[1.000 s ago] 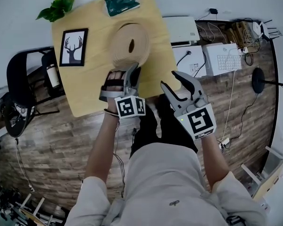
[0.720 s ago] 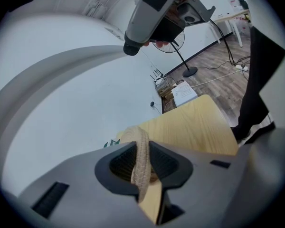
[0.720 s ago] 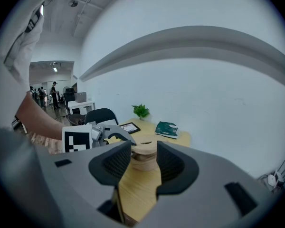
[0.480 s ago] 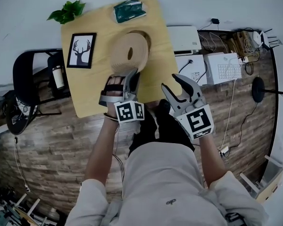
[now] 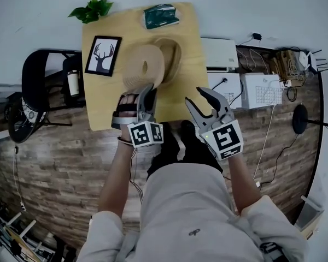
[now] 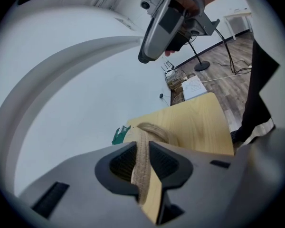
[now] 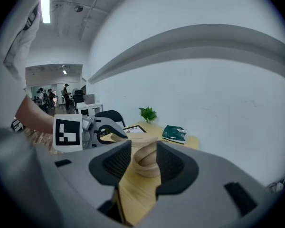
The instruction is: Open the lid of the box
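A round woven box (image 5: 173, 59) stands on the light wooden table (image 5: 183, 34). Its woven lid (image 5: 144, 67) is raised and tilted, off the box to the left. My left gripper (image 5: 146, 90) is shut on the lid's near rim; in the left gripper view the rim (image 6: 143, 167) runs between the pads. My right gripper (image 5: 195, 97) is open over the table's front edge, to the right of the box, with nothing between its jaws. In the right gripper view the box (image 7: 146, 164) sits ahead, with the lid (image 7: 128, 137) above it.
On the table are a framed deer picture (image 5: 103, 55), a green plant (image 5: 92, 10) and a dark green packet (image 5: 160, 15). A black chair (image 5: 41, 86) stands to the left. White boxes (image 5: 261, 89) and cables lie on the wooden floor to the right.
The left gripper has risen with the lid, which now stands further off the box and more tilted. The right gripper has stayed near the table's front edge.
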Tool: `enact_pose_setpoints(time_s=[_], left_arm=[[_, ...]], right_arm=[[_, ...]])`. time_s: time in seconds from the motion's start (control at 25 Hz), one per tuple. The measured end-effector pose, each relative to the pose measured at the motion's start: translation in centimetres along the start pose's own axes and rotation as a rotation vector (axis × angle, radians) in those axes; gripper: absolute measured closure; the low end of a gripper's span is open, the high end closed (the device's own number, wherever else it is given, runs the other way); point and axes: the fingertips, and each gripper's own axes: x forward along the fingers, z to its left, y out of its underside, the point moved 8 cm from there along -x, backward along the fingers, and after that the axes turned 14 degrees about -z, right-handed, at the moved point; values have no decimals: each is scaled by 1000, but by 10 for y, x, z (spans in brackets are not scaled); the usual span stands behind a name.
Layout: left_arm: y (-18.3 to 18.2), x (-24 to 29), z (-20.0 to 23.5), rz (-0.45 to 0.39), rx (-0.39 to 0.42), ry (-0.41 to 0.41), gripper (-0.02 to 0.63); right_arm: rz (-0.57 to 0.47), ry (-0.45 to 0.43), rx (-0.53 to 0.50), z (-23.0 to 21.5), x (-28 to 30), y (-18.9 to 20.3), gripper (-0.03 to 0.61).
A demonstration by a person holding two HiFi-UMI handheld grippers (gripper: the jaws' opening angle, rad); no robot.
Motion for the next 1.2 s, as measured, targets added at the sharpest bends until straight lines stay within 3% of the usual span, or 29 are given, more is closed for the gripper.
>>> enact_pose_setpoints(time_s=[0.64, 1.2], left_arm=[[-43, -39, -2, 185, -163, -195, 532], [-89, -54, -18, 248, -260, -345, 534]], right_arm=[[-52, -188, -27, -36, -13, -5, 442], [-116, -264, -28, -58, -35, -12, 479]])
